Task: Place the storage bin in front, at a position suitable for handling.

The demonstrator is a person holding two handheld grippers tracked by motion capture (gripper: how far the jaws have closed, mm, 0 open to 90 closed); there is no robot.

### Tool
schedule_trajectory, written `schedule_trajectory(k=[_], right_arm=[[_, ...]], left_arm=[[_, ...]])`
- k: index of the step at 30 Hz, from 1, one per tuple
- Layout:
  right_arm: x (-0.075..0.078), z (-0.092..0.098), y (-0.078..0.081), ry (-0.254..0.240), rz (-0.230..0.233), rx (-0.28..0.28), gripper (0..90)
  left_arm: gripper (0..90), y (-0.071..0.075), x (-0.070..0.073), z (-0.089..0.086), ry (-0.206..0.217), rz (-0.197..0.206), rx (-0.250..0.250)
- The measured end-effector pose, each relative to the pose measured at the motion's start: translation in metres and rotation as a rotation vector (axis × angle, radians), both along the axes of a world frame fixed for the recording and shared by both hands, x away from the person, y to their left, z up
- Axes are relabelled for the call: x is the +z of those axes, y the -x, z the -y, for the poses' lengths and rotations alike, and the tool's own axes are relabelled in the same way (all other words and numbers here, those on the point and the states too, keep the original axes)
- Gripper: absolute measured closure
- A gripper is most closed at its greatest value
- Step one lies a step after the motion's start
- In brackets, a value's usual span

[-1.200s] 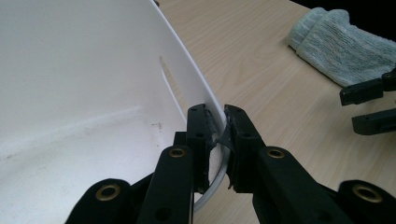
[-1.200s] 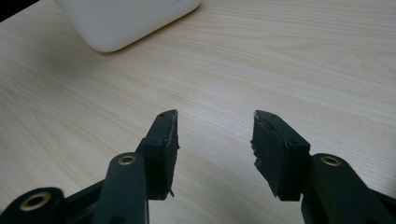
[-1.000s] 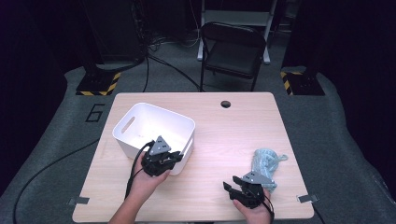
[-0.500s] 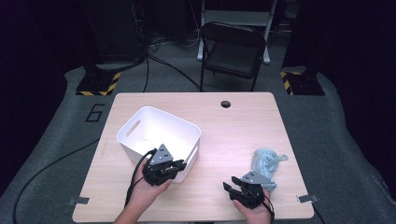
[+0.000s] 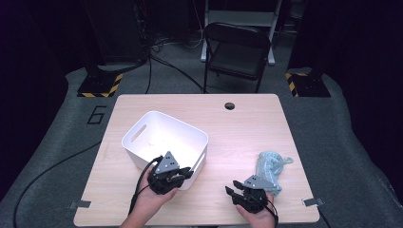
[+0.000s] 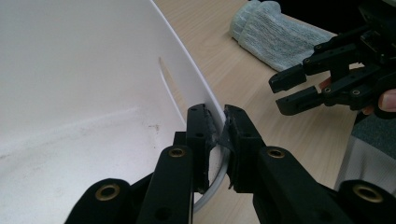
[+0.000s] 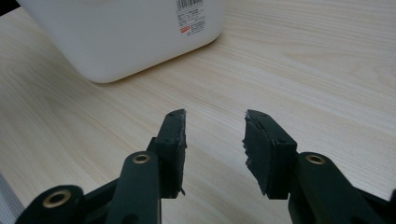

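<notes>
An empty white plastic bin (image 5: 164,135) stands on the left half of the wooden table (image 5: 247,137). My left gripper (image 5: 186,172) is shut on its near rim, one jaw inside the wall and one outside. In the left gripper view the left gripper (image 6: 218,121) pinches the thin white bin wall (image 6: 93,70). A pale blue-grey knitted cloth (image 5: 271,166) lies bunched at the front right. My right gripper (image 5: 232,187) hovers open just left of it, holding nothing. In the right gripper view the right gripper (image 7: 215,126) faces the bin's labelled side (image 7: 126,32).
A black folding chair (image 5: 237,52) stands behind the table's far edge. A round cable hole (image 5: 230,105) sits near the table's back edge. The left gripper view shows the cloth (image 6: 275,32) and the other gripper (image 6: 285,91) at the right.
My left gripper has pulled back toward the table's front edge, dragging the bin with it and turning it slightly. The right gripper and the cloth have stayed put.
</notes>
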State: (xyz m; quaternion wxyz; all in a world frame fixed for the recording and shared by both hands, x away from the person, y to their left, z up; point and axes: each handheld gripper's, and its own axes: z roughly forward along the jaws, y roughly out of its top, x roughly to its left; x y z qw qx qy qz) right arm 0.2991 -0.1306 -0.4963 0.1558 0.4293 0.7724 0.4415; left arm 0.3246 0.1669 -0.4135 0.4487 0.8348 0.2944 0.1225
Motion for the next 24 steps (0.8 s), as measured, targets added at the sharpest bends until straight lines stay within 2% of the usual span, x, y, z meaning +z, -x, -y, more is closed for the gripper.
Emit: schedule_trajectory(k=[9,13,15,21,24], right_arm=[[0.010,0.011,0.000,-0.001,0.010,-0.044,50.0],[0.012,0.018,0.000,-0.004,0.012,-0.066,50.1],[0.017,0.026,0.000,-0.011,0.032,-0.092,49.7],[0.027,0.047,0.000,0.001,0.033,-0.152,50.0],[0.033,0.063,0.000,0.001,0.047,-0.206,49.8]], left_arm=[[80.6,0.000,-0.001,-0.001,0.009,0.001,-0.001],[80.6,0.000,-0.001,-0.001,0.009,0.003,-0.004],[80.6,0.000,-0.001,-0.001,0.008,0.000,-0.008],[80.1,-0.002,-0.001,-0.002,0.022,-0.010,-0.015],[79.9,-0.003,-0.002,-0.002,0.026,-0.013,-0.016]])
